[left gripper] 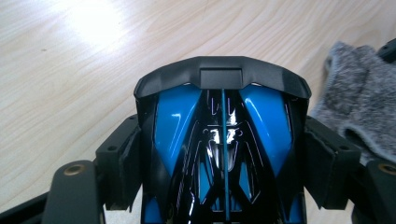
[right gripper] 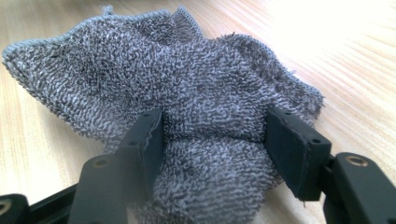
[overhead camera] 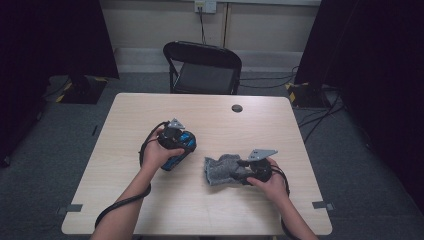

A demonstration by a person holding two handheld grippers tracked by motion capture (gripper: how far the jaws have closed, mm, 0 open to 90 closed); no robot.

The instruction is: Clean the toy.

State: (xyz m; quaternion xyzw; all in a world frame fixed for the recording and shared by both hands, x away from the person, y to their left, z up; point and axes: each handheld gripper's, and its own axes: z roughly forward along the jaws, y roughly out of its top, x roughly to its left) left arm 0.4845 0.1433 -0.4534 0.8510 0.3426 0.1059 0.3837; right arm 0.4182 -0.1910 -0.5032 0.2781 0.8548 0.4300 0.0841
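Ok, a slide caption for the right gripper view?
Right tongs pinching a bunched grey terry cloth over the wooden table.

We note a glossy blue-and-black toy car (left gripper: 223, 140) with a matte black spoiler, pressed on both flanks between black pads, over the left-centre of the light wood table (overhead camera: 215, 120). To its right, near but apart, we see a grey terry cloth (overhead camera: 220, 170), crumpled and bunched, resting on the tabletop; a thick fold of it (right gripper: 210, 163) sits pinched between two pads.

pale wood table (overhead camera: 150, 200), crumpled grey towel (overhead camera: 220, 170) lying on it
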